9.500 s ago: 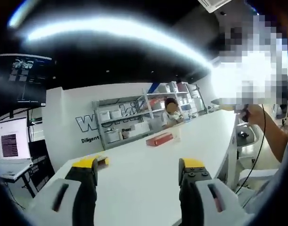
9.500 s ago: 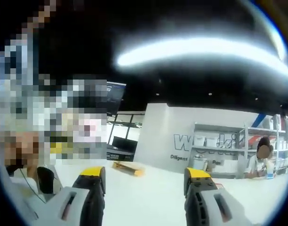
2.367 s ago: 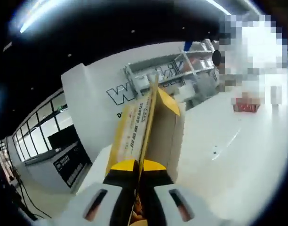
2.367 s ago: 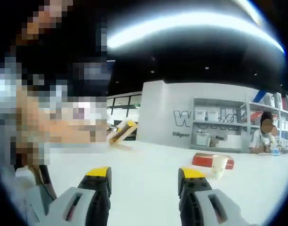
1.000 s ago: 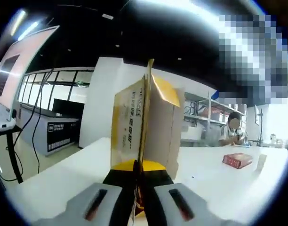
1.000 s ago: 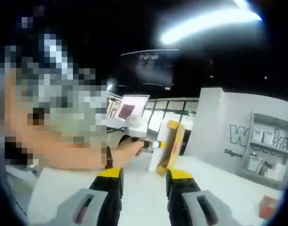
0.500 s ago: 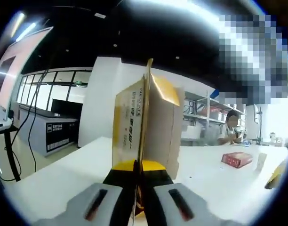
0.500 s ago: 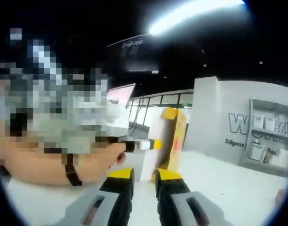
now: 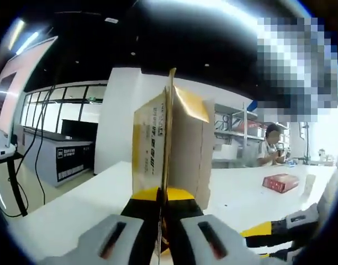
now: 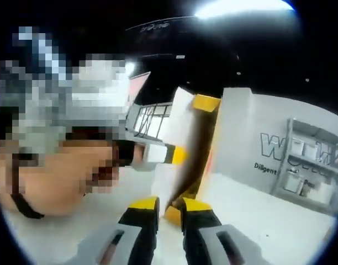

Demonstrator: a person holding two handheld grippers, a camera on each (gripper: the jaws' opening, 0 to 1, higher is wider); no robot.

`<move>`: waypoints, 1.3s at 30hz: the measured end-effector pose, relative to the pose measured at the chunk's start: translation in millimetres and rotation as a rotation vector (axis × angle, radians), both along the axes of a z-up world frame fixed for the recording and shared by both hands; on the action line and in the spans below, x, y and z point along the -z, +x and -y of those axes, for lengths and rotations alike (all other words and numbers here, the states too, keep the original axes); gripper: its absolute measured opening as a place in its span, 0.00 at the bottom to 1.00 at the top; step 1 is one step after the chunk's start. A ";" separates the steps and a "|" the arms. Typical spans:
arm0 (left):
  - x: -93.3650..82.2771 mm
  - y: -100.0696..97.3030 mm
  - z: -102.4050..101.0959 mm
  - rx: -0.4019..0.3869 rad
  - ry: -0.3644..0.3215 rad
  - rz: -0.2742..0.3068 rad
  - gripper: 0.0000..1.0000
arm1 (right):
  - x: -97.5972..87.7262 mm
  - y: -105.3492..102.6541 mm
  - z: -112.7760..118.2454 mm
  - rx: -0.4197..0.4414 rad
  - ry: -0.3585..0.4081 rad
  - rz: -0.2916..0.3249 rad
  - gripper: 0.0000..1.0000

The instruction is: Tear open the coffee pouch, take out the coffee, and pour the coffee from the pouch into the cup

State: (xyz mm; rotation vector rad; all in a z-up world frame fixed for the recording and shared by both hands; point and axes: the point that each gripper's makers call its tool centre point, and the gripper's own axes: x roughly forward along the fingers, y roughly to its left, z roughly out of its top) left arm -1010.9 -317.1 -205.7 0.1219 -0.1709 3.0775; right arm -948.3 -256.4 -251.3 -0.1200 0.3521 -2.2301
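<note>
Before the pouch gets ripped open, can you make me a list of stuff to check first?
1. Left gripper clamped on the coffee pouch: ok.
2. Pouch held up off the white table: ok.
3. Right gripper at the pouch's edge, jaws nearly together: ok.
4. Right gripper really pinching the pouch: cannot tell, too blurry.
5. Pouch top torn yet: cannot tell.
6. Cup standing ready beside the red box: ok, but far across the table.
</note>
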 end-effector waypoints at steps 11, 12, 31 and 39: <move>-0.9 -10.1 6.1 -0.004 -0.033 -0.004 0.05 | 11.1 -28.7 10.7 0.017 0.040 0.001 0.13; -1.0 -10.5 5.9 -0.004 -0.034 -0.005 0.05 | 12.5 -29.8 11.8 0.014 0.045 -0.003 0.13; 0.0 -3.5 -8.1 0.046 0.018 0.002 0.05 | 16.5 -57.5 8.9 0.052 0.111 -0.054 0.12; -1.3 -0.6 -20.0 0.066 -0.016 0.004 0.05 | 22.3 -69.5 4.8 0.088 0.146 -0.053 0.12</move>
